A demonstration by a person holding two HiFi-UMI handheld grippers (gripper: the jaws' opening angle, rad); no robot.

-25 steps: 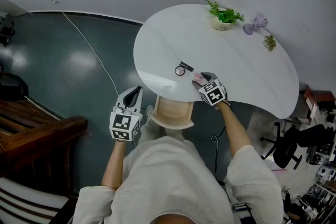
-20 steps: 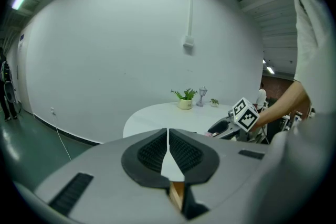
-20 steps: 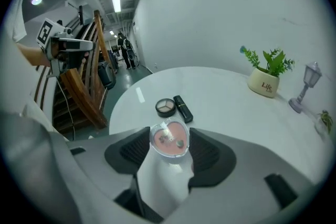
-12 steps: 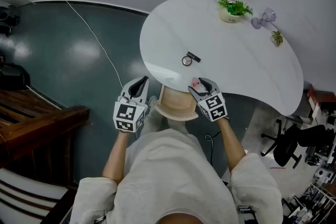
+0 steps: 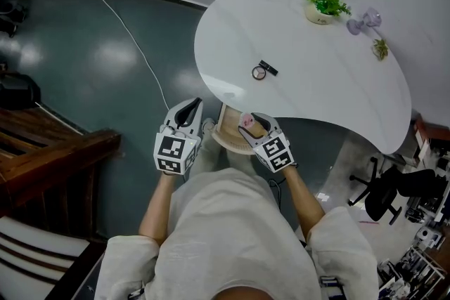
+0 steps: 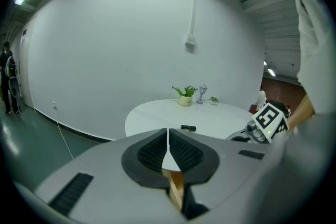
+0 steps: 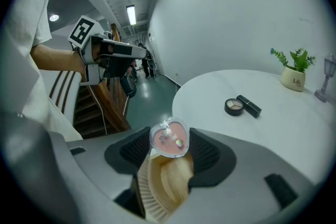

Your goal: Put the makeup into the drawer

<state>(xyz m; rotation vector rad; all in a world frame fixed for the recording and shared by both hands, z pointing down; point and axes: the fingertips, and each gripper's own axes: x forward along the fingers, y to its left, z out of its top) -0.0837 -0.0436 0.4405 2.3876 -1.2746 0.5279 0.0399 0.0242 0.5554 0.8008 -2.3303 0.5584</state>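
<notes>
A pink heart-shaped compact [image 7: 169, 140] sits between the pads of my right gripper [image 7: 170, 144], which is shut on it. Seen from the head, that gripper [image 5: 250, 124] hangs over the open pale wooden drawer [image 5: 223, 140] under the near edge of the white table [image 5: 330, 95]; the drawer [image 7: 163, 183] shows right below the compact. A round compact [image 5: 259, 72] and a black lipstick [image 5: 269, 67] lie side by side on the table. My left gripper [image 5: 188, 109] hovers left of the drawer, its jaws [image 6: 168, 139] shut and empty.
At the table's far end stand a potted plant [image 5: 322, 10], a purple glass ornament [image 5: 361, 22] and a small sprig [image 5: 380, 48]. A white cable [image 5: 133, 46] runs across the dark green floor. Wooden stairs [image 5: 56, 158] are at the left, an office chair [image 5: 394, 190] at the right.
My right gripper has drawn back from the table's edge toward the body and leftward with the heart compact, ending over the open drawer. The left gripper has hardly moved.
</notes>
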